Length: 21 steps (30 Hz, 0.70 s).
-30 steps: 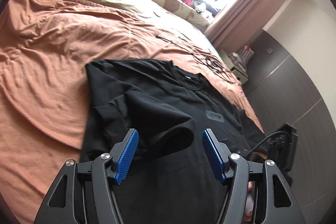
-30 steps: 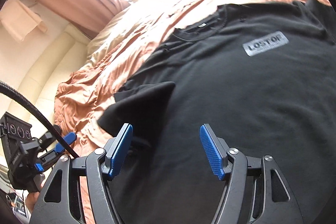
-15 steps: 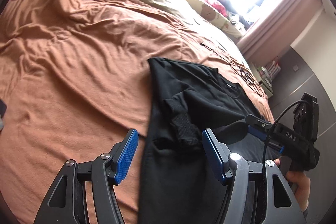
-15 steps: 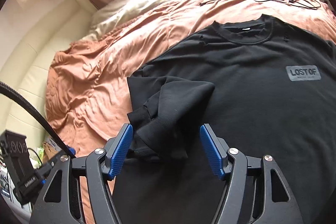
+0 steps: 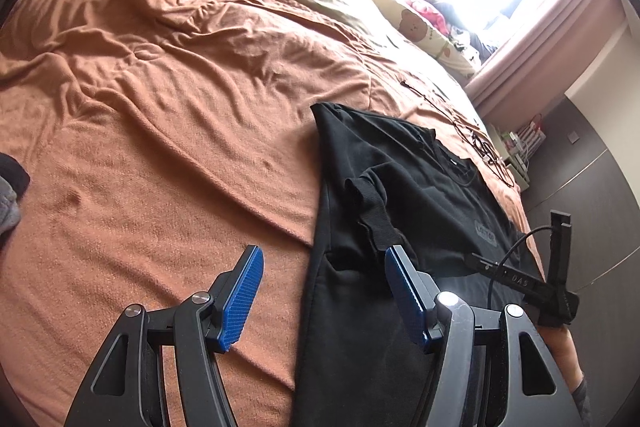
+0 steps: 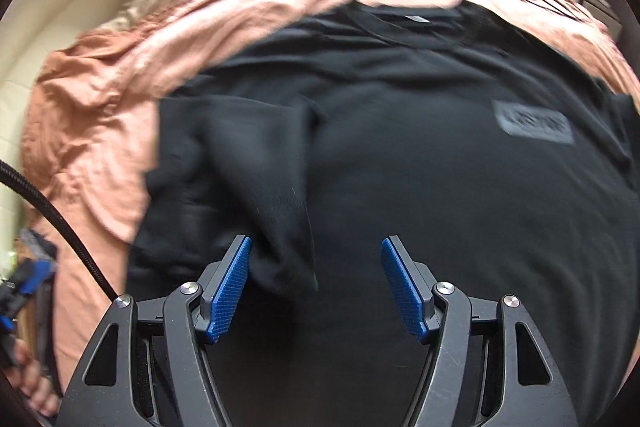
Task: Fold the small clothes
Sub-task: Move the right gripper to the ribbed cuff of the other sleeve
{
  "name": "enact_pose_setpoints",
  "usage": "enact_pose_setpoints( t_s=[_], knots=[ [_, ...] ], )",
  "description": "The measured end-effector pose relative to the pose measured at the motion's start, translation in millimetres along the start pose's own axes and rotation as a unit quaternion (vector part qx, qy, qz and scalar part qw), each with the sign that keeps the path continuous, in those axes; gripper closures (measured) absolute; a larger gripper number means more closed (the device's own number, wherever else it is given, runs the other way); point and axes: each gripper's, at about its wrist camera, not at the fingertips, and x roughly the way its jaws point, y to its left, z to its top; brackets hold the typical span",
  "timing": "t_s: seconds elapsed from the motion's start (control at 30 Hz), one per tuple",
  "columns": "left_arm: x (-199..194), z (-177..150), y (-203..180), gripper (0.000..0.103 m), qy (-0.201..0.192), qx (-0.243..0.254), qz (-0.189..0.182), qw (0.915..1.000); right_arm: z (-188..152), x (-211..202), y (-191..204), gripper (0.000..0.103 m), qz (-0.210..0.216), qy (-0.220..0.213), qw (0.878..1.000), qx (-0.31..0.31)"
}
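In the left wrist view, the left claw (image 5: 322, 293) is held released and empty over the near edge of the black T-shirt (image 5: 416, 187), which is spread on the bed (image 5: 160, 99); its bunched folded-in sleeve (image 5: 374, 215) could be dragged crooked if pinched carelessly. In the blurred right wrist view, the right claw (image 6: 316, 283) is likewise seen spread and empty above the shirt, so a hasty grip might be closed on several layers and the fold spoiled.
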Motion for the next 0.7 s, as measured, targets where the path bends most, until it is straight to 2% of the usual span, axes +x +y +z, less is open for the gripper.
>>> enact_pose_setpoints(
  t_s=[0.13,0.3,0.5,0.63,0.7],
  knots=[
    [5,-2,-3,0.038,0.005,0.000,-0.002,1.0000,-5,4,-23,0.038,-0.026,0.011,0.999,0.019],
    [14,-2,-3,0.038,0.014,-0.007,-0.007,0.9999,-2,-18,-15,0.038,-0.016,-0.023,0.999,0.016],
    [19,-2,0,0.038,0.016,-0.009,-0.006,0.9998,4,-39,45,0.038,0.022,-0.067,0.996,-0.054],
    [18,0,9,0.038,0.014,-0.018,-0.001,0.9997,0,-29,86,0.038,0.064,-0.060,0.992,-0.093],
    [16,1,14,0.039,0.013,-0.020,0.000,0.9997,-2,-15,105,0.038,0.071,-0.051,0.990,-0.111]
  ],
)
